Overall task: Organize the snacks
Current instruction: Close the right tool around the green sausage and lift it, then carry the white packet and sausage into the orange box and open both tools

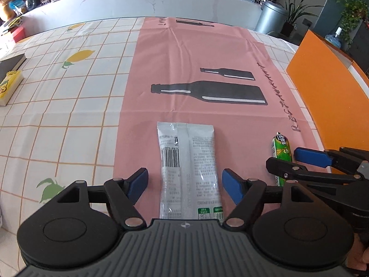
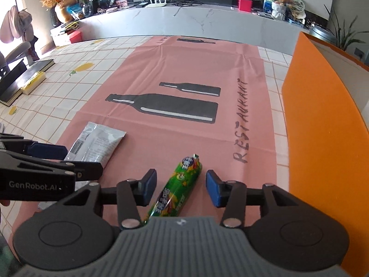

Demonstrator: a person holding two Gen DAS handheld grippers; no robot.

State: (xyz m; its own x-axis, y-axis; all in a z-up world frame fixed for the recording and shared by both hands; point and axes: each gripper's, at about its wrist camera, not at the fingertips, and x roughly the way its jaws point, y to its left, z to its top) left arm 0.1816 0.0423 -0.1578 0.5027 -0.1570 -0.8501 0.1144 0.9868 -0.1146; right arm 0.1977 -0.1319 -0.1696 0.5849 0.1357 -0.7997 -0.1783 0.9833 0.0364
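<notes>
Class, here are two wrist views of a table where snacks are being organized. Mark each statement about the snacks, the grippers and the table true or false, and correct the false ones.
1. The silver packet lies between the open fingers of the left gripper, with gaps on both sides. True.
2. The right gripper is clamped tight on the green sausage stick. False: its pads stand apart from the stick.
3. Both snacks lie on the pink cloth printed with bottles. True.
4. The orange box stands to the left of the snacks. False: it stands on the right.
5. The silver packet lies barcode side up. True.
</notes>
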